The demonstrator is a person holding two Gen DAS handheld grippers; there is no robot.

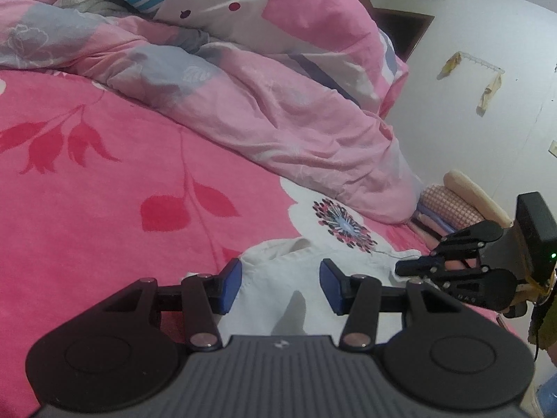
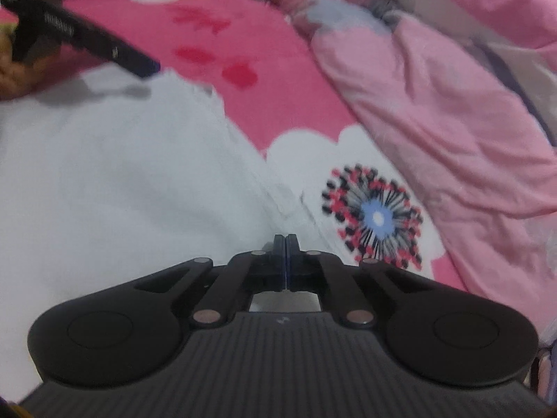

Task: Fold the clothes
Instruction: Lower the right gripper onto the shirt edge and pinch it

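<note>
I work on a bed covered by a pink sheet printed with red leaves and a white flower patch. A crumpled pale pink quilt is heaped well ahead of both my grippers, with a white wall beyond it to the right.

The task item is a white garment. It lies flat on the sheet, directly under and ahead of both grippers. In the right wrist view it fills the area ahead and to the left of my right gripper; its edge runs diagonally just ahead of the fingertips.

Handling judgement: the fabric appears thin, light and limp. It will drape, wrinkle and slide over the sheet, so I expect it to need a hold at two points to stay flat. The best holds are probably the hem or corner edges, where a pinch takes a single layer.

My left gripper is spread wide, blue pads apart, hovering over the garment and gripping nothing. The collar-like opening lies just ahead of it.

My right gripper is pressed together. It sits at the garment's edge, but the blurred frame does not show whether cloth is caught between the pads.
</note>
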